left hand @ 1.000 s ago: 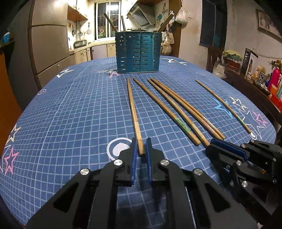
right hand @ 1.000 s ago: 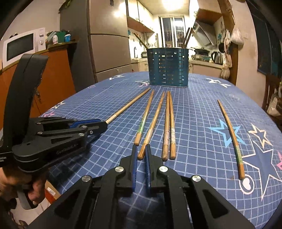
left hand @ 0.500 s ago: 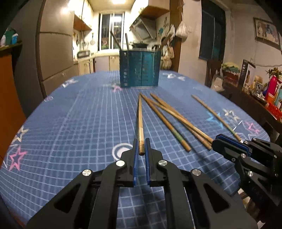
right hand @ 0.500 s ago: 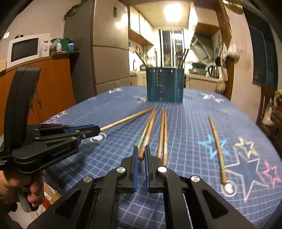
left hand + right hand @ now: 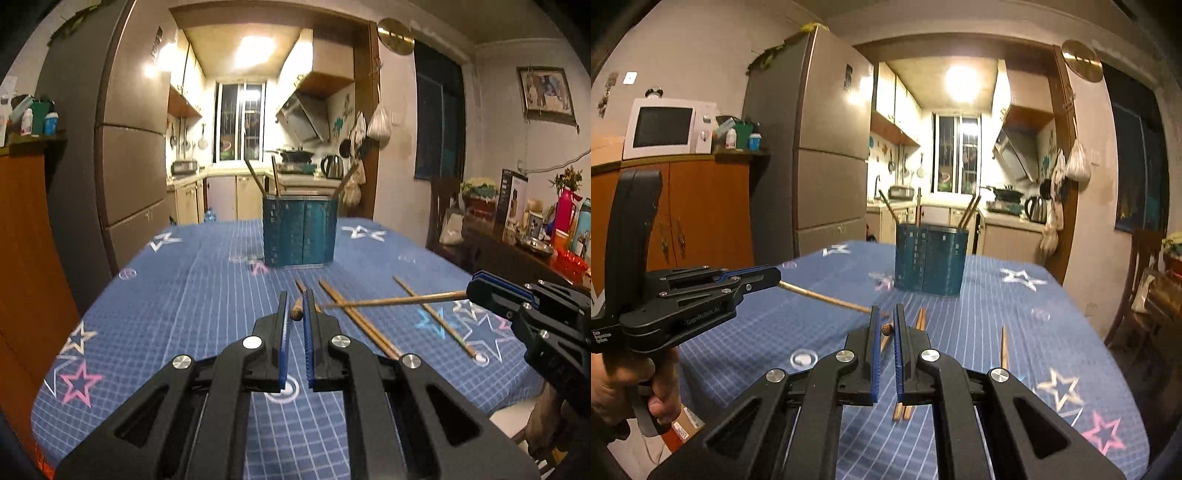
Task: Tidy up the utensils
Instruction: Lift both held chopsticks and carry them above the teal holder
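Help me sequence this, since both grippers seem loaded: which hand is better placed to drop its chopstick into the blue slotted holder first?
Marginally the left. Both the left gripper and right gripper clamp a wooden chopstick, but the blue slotted holder stands nearly straight ahead of the left; from the right it lies off to one side.

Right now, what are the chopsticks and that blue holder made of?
The chopsticks look like wood or bamboo: matte tan-brown shafts, some with a painted green band. The blue holder looks like plastic or painted metal; its flat teal walls have rows of slots, too blurred to settle which.
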